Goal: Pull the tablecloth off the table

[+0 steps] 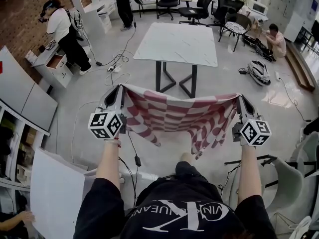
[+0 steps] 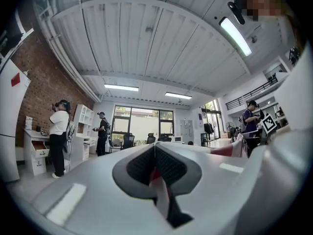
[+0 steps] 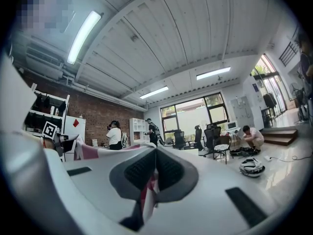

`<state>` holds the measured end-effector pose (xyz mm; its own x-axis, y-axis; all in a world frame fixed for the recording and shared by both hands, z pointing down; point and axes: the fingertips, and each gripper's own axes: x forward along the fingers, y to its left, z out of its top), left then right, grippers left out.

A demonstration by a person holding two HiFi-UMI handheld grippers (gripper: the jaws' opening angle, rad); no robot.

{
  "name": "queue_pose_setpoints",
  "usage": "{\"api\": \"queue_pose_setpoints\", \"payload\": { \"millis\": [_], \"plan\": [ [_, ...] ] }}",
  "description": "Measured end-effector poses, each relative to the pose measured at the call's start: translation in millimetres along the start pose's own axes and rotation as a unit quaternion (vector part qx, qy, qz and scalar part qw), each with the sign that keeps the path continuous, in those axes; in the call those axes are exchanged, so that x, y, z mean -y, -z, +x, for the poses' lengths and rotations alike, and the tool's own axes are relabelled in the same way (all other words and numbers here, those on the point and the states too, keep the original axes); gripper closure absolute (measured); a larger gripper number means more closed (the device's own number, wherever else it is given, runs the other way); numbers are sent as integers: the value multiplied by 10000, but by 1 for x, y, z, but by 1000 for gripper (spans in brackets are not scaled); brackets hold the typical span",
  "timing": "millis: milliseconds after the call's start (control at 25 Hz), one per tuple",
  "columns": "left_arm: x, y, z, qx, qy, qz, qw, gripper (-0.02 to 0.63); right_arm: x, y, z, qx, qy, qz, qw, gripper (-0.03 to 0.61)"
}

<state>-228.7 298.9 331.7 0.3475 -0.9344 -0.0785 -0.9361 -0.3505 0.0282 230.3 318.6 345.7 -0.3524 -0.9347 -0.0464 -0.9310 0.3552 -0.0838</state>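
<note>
The red-and-white checked tablecloth [image 1: 174,116] hangs stretched in the air between my two grippers, in front of me and off the table. The white marble-topped table [image 1: 177,43] stands bare beyond it. My left gripper [image 1: 122,87] is shut on the cloth's left corner, and my right gripper [image 1: 240,97] is shut on its right corner. The left gripper view shows the left gripper [image 2: 155,148] closed, with a strip of cloth [image 2: 161,190] pinched between the pads. The right gripper [image 3: 156,153] in its own view likewise pinches the cloth [image 3: 146,195].
Black office chairs [image 1: 199,6] stand behind the table. A person [image 1: 275,39] crouches at the far right, near a helmet-like object [image 1: 259,71] on the floor. Another person [image 1: 62,31] stands at a white cabinet on the left. Cables lie on the floor, and a white board [image 1: 55,193] lies at my lower left.
</note>
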Motion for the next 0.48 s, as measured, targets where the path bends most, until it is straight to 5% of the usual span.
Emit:
{"api": "queue_pose_setpoints", "payload": {
  "millis": [480],
  "plan": [
    [3,2,-4,1,-3,279,9996,600,2,-1,-4,97,2,-20,10000,568]
  ]
}}
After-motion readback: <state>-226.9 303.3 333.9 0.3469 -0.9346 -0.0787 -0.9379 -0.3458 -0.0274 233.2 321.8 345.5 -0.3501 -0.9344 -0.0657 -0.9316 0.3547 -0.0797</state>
